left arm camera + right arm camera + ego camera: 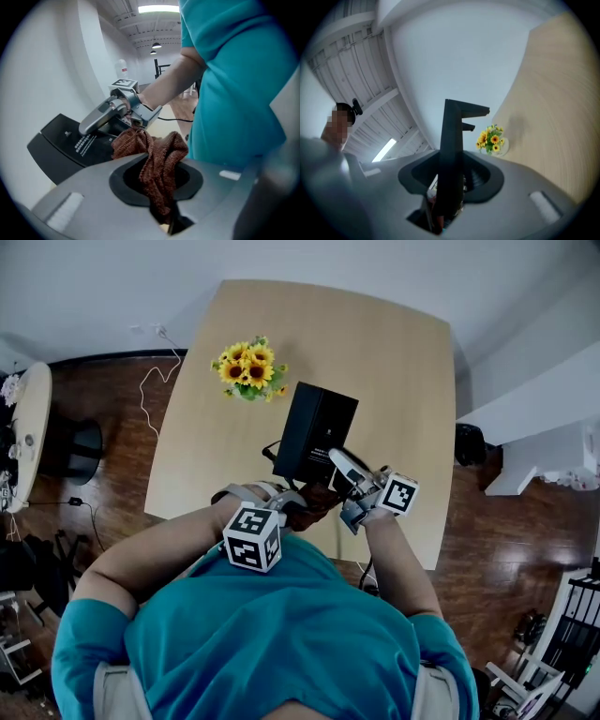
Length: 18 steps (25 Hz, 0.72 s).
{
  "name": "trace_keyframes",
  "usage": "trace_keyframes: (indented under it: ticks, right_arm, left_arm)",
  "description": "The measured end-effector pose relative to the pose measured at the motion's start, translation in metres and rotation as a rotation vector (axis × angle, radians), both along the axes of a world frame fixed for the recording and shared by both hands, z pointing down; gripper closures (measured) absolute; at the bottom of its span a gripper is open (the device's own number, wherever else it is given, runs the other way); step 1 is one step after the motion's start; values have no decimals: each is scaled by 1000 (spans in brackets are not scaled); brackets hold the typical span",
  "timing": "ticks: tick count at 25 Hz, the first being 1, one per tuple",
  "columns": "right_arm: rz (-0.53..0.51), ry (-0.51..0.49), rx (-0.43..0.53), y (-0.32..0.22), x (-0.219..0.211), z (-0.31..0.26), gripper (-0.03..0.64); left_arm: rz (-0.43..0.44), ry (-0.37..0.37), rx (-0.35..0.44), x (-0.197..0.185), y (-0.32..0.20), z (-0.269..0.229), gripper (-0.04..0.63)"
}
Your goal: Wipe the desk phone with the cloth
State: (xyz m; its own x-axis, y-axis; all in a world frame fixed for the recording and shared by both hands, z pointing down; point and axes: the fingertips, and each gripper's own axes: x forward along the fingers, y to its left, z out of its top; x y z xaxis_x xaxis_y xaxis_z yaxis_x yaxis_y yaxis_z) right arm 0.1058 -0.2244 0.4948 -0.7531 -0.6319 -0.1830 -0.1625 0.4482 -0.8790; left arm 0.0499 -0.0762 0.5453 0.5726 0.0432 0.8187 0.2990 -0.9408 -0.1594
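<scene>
The black desk phone [314,432] is tilted up off the table, its labelled underside [61,145] facing the left gripper view. My right gripper [339,465] is shut on the phone's near edge, and the phone [452,150] stands edge-on between its jaws [445,206]. A brown knitted cloth [157,157] hangs bunched from my left gripper [161,206], which is shut on it. In the head view the left gripper [298,507] holds the cloth [319,504] just below the phone's near end, beside the right gripper [101,119].
A small vase of sunflowers [248,369] stands on the wooden table [394,362] left of the phone, and the flowers [491,139] show behind it in the right gripper view. A phone cord [272,454] trails at its left. The person's teal-shirted torso [281,634] is against the table's near edge.
</scene>
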Motion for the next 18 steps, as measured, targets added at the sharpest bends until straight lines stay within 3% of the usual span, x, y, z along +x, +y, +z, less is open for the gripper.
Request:
trace_keyframes:
  ticks: [2,4,6,8,11,16,18]
  right_arm:
    - [-3,17,18,0,0,-4,468]
    - [-25,65,28,4,-1,-3,468]
    - [-61,102,37,13,-6,-3,468]
    - [-107,102,46,28,-15,-4,468]
    - [-186,63,65,52,-35,-11,468]
    - [-314,38,126,89,-65,-29,468]
    - [-347,42,140,96,-73,-34,468]
  left_arm:
    - [-22,84,-104,-4,3,-23,526]
    - [-76,230,-200,-8,-18,-75,526]
    - [-147,362,-218,-16,-62,-131,526]
    - [-213,444,-193,-24,-109,-174,526]
    - [-214,432,-229,-31,-153,-192,526]
    - [-61,325,-488,-27,-157,-155,526]
    - [-11,345,-597,-22,-147,-149,526]
